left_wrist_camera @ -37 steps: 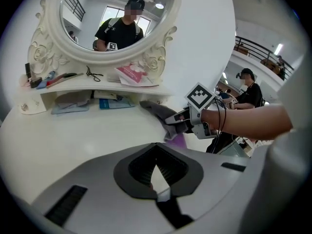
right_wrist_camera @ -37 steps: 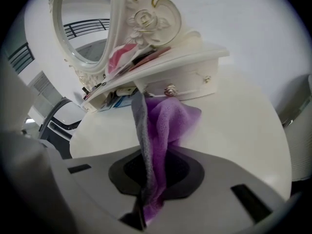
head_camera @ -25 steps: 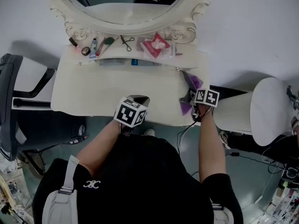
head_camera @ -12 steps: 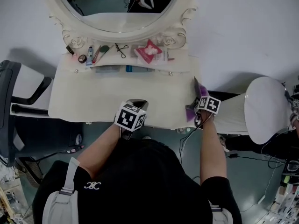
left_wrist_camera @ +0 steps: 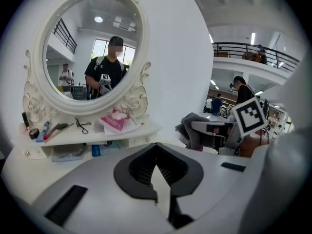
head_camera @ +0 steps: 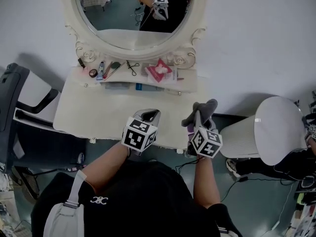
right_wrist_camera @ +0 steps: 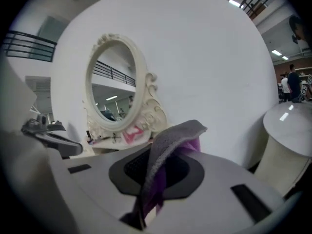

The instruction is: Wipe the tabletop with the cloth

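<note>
the right gripper point(head_camera: 197, 126) had its jaws pressed together on the cloth point(head_camera: 199, 111), a grey and purple piece pinched low between them. in the right gripper view the cloth point(right_wrist_camera: 168, 139) rose out of the right gripper point(right_wrist_camera: 146, 191), ran up between the dark pads and folded over at the top, grey side out, purple showing beneath. from the head view this bundle sat at the right front corner of the tabletop point(head_camera: 98, 107), just past the gripper's tips on the far side; whether it touched the surface could not be told.

the left gripper point(head_camera: 149, 115) was held over the front edge of the tabletop near its middle, apart from the cloth, which lay to its right. its own view showed the left gripper point(left_wrist_camera: 157, 173) with jaws brought together and nothing between them, and the cloth point(left_wrist_camera: 191, 129) off to the right.

behind the table stood an oval mirror point(head_camera: 133, 14), with a pink packet point(head_camera: 159, 70) on the shelf point(head_camera: 123, 78) under it. a white stool point(head_camera: 276, 127) stood to the right, a black chair point(head_camera: 15, 107) to the left.
</note>
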A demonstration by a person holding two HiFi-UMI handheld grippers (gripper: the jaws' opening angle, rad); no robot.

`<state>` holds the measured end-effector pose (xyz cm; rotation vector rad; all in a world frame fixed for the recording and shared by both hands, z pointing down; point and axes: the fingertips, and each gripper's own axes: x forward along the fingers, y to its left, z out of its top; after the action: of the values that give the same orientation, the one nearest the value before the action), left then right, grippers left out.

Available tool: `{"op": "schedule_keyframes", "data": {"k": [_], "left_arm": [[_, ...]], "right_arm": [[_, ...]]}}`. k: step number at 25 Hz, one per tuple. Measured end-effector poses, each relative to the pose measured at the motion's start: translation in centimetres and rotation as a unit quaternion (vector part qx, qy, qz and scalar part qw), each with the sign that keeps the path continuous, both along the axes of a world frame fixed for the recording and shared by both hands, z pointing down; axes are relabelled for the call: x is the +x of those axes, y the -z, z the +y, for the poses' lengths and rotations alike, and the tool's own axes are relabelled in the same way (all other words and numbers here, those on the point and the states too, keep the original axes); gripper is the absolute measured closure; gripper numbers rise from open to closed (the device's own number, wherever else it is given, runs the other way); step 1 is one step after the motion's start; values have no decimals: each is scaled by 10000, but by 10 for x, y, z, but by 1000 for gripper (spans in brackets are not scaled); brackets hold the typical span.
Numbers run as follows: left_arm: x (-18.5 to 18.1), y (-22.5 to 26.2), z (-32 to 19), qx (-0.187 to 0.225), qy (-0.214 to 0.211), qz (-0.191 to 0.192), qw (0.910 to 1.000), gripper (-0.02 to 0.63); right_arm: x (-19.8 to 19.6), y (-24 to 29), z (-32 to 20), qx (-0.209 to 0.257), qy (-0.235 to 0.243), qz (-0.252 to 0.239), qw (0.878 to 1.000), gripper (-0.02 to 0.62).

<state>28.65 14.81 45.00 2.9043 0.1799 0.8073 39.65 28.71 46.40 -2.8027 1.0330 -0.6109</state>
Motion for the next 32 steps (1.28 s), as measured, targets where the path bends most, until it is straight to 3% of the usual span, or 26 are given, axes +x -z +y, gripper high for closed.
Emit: {"op": "schedule_keyframes", "data": {"k": [3,6,12,19,23,32], "left_arm": [[5,30,-1,214,146,327,9991,606],[7,48,-4,351,349,463,9977,606],[4,57,-1,133,480,539,9973,606],[8,64,-2,351,519,621,9961,606],[8,59,-4,489,509,486,9963,606],[16,59,-10,544,439,409,9967,606]], "right_arm": [[-24,52,-19,221,227,647,9974,551],[-39,77,-27,252,342,969,9944,552],[-56,90,-26,413,432,989,9933,551],[-62,91,-29,525,528,948,9927,551],[-66,92,-30,600,512,889,9929,552],[-63,88,-34,118,384,1206,9919,551]]}}
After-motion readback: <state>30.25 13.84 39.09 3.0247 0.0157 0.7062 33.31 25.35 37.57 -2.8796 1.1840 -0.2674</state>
